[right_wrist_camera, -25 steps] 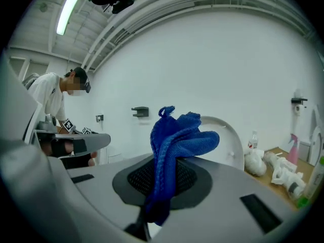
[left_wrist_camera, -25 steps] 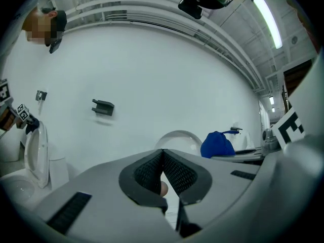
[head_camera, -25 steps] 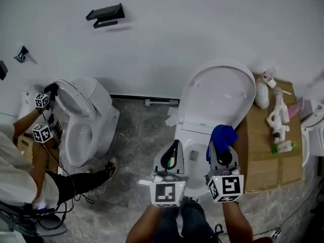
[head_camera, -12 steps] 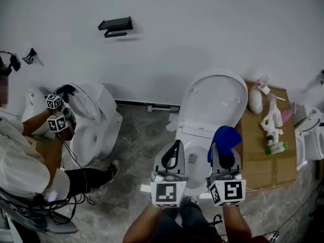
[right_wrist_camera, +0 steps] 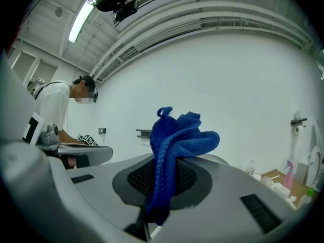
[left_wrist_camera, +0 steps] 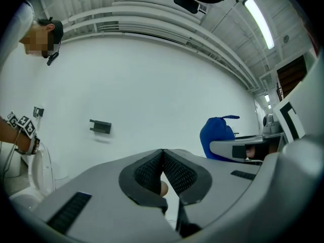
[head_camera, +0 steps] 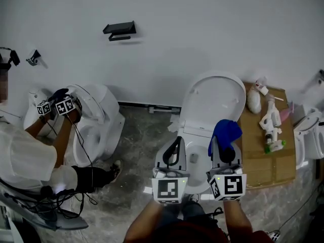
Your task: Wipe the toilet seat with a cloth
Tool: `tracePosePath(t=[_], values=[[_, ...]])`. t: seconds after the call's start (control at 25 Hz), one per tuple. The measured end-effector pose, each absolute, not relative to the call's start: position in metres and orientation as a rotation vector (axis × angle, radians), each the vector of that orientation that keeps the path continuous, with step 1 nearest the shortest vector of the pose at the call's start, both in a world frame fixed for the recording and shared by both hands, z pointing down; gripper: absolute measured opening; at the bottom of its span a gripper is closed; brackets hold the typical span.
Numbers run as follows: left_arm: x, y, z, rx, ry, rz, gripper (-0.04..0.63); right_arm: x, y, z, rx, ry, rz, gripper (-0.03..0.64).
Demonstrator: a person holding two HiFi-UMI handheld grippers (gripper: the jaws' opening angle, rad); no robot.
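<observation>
"What was the left gripper [left_wrist_camera: 163,155] doing?"

"Its jaws were pressed together on nothing, above the toilet seat [head_camera: 191,142]. Beside it, the right gripper [head_camera: 221,148] was clamped on the blue cloth [right_wrist_camera: 174,135]."

"Had wiping not begun?"

"Seemingly not; the cloth stood clear of the seat. Next it needed lowering onto the rim."

bare test hall, freestanding toilets [head_camera: 212,103], cardboard box [head_camera: 258,156], ceiling ducts [left_wrist_camera: 152,22]
</observation>
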State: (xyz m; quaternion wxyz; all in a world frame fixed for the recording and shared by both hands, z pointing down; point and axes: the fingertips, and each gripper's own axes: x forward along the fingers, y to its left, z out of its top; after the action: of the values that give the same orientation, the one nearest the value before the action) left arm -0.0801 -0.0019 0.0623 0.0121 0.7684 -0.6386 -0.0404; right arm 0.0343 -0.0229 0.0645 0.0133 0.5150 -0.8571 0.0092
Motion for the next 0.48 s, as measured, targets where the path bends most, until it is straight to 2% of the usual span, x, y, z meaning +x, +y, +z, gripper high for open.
tracePosePath(t=[0.48], values=[[-0.081,0.014,0.041,2.399,-2.038,-0.174,0.015,0.034,-0.011,0.047,1.58,-2.7,-0.042,0.054]])
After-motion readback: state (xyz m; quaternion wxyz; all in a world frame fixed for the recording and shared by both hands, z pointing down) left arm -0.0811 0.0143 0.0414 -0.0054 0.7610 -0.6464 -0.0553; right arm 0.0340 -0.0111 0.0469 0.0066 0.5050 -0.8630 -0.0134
